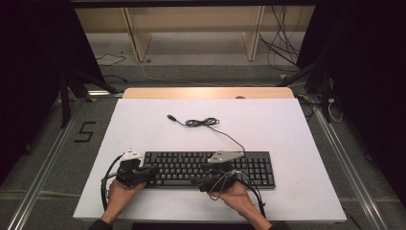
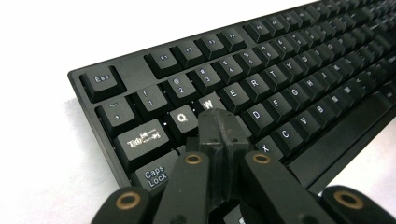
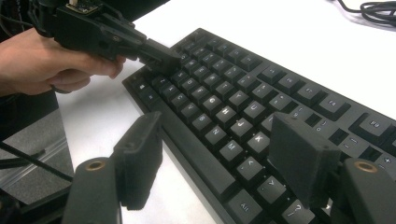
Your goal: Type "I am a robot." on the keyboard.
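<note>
While you sit at the white tabletop [image 1: 297, 143], the black keyboard [image 1: 210, 167] lies flat near its front edge, straight before you, its thin cable [image 1: 203, 122] trailing away to a loose coil and a plug farther back. Your left tool [image 2: 219, 122] has its jaws pressed together with nothing between them, and the joined tip rests over the left end of the keyboard, right at the W key [image 2: 208, 103], beside Q. Your right tool [image 3: 219, 154] stands with jaws wide apart and empty above the right half of the letter keys, near the bottom row and the space bar [image 3: 198, 156]. From the right gripper view, your left hand [image 3: 44, 63] grips its tool at the keyboard's far end.
</note>
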